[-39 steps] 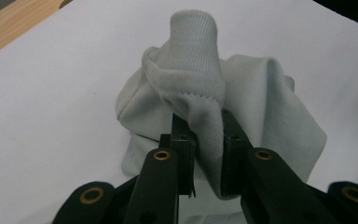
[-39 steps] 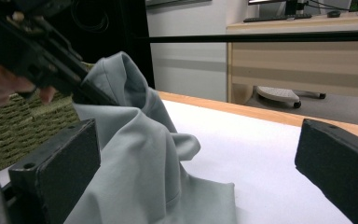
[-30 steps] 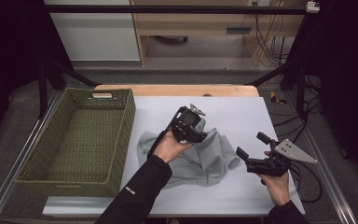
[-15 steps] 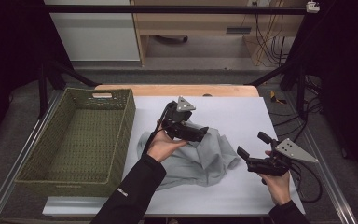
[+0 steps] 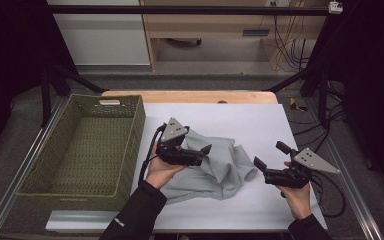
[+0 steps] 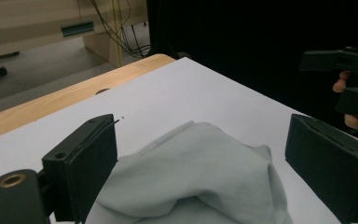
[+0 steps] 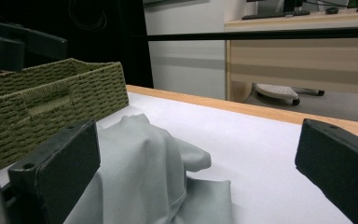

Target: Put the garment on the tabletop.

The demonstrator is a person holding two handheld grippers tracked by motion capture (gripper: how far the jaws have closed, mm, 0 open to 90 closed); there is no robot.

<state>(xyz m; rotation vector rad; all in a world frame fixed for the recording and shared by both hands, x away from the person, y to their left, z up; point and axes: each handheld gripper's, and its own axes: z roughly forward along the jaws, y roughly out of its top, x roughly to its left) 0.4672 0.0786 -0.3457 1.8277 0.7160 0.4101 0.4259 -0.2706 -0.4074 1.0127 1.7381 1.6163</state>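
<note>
A crumpled pale grey-green cloth (image 5: pixel 222 167) lies on the white table top (image 5: pixel 240 117), just right of a woven olive basket (image 5: pixel 87 145). My left gripper (image 5: pixel 203 155) hovers over the cloth's left part, pointing right, with its jaws open. In the left gripper view the cloth (image 6: pixel 200 179) bulges up low between the wide-open jaws of that gripper (image 6: pixel 203 140). My right gripper (image 5: pixel 271 155) is held off the cloth's right edge, open and pointing left. Its own view has the cloth (image 7: pixel 144 172) ahead of the open right gripper (image 7: pixel 200 135), and nothing is held.
The basket (image 7: pixel 51 107) has nothing in it and takes up the table's left side. A wooden strip (image 5: pixel 190 96) runs along the far edge. Bare white surface lies behind and to the right of the cloth. Black frame bars and cables stand around the table.
My left gripper has come down and to the left over the cloth and turned to point right. The right gripper has stayed where it was. The cloth has barely shifted.
</note>
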